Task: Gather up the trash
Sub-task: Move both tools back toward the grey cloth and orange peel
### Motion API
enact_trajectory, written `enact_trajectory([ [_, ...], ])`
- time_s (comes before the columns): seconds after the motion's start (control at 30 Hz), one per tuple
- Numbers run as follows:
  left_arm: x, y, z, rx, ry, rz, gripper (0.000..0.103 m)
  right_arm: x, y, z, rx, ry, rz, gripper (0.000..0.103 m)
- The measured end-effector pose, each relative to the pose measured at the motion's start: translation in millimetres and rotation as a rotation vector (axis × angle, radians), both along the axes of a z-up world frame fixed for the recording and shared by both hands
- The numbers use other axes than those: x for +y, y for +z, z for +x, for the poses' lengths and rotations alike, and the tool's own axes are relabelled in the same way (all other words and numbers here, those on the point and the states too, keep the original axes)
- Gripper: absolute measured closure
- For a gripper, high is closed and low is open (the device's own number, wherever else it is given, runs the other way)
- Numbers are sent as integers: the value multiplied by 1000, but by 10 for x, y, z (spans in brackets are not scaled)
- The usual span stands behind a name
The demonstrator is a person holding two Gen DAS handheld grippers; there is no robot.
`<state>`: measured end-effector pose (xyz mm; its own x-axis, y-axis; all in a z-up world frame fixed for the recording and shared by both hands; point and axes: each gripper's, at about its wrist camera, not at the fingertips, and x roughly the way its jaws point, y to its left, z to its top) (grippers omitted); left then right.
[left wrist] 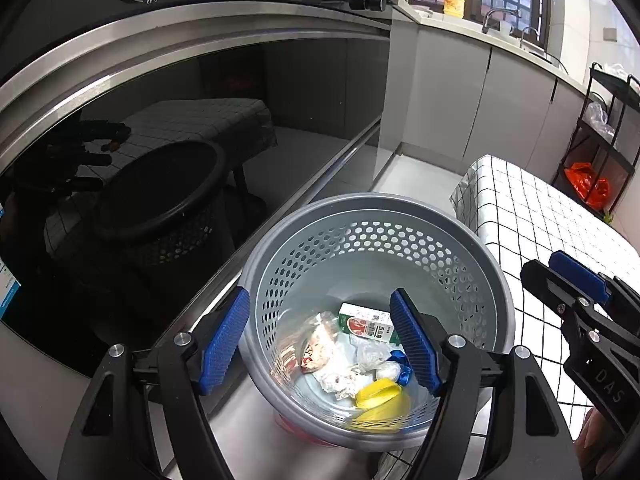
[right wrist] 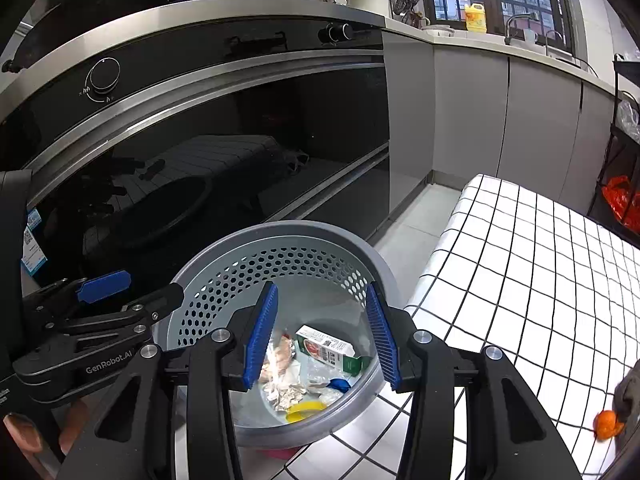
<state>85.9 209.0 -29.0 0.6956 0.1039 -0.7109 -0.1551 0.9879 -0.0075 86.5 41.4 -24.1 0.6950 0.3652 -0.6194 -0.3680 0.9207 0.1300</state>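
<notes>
Kitchen scene, both wrist views angled down into grey perforated wastebasket standing between black glass oven front and table under white grid-check cloth.

Left gripper held over basket mouth, jaws spread wide, blue ribbed pads clear of everything, nothing gripped; left pad outside the rim as pictured, right pad over the interior. Also visible at left edge of right wrist view, just beside basket rim.

Right gripper also over the basket, jaws partly apart, about half way, nothing between pads; trash seen through the gap lies on basket floor, well below. Right gripper's tip shows at right edge of left wrist view, over the cloth.

Trash inside basket, on the bottom: green-and-white carton lying on its side, crinkled clear plastic wrapper, crumpled white tissue, small clear bag, blue scrap, yellow piece nearest camera. Same pile in right wrist view, carton toward far side, yellow piece at near side.

Small orange item on cloth at far right edge, well apart from basket, touching something dark at frame edge; identity unclear.

Fingertips of a person at lower left of right wrist view.

Background: yellow jug on counter by window, stove knob above oven glass.
</notes>
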Motion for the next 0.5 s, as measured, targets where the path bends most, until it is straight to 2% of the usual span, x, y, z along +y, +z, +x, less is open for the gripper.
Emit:
enact_trajectory([
  [0.27,-22,3,-5,-2,-10,-12,29,-47,-33,-86,9,-18,-8,59],
  [0.4,-48,17,-26,-11,-18,-12,24,-116,-47,-133,13,-33,-7,59],
  [0.5,-77,33,-56,-22,-29,-22,23,-199,-45,-181,12,-47,0,55],
])
